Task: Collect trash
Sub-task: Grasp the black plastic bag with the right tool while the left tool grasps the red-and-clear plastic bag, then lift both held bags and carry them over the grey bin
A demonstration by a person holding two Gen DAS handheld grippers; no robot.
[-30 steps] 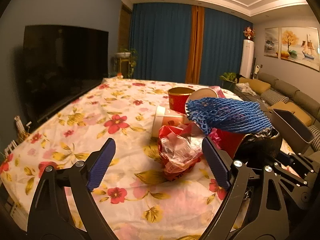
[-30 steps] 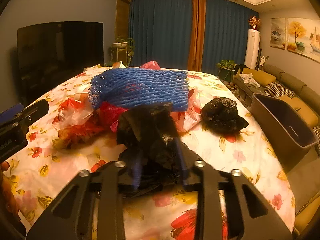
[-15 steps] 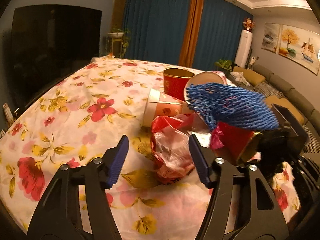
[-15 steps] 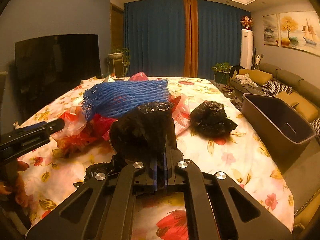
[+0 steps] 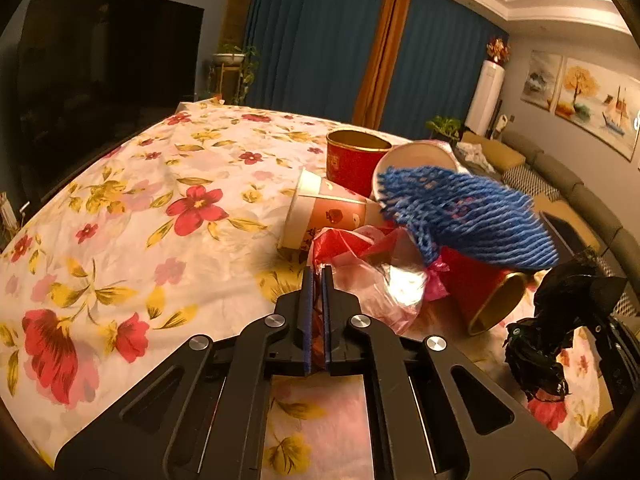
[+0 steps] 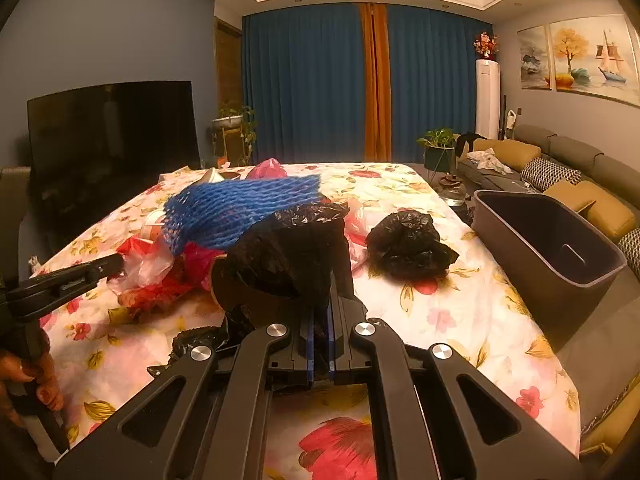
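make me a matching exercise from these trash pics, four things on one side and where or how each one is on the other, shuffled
Things:
1. blue foam net
2. red plastic bag
3. grey bin
4. paper cup

States:
a. pinched in the left gripper
b. lying on its side on the floral cloth
c. draped on top of the pile
d. standing beside the table, open

Pairs: 1-c, 2-a, 3-d, 4-b

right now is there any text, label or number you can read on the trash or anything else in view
None can be read.
Lying paper cup: a small red picture, no legible words.
Upright red can: a pale mark on its side, too blurred to read.
Tipped red can: no print visible.
Red plastic bag: crumpled, nothing legible.
Bin: no label visible.
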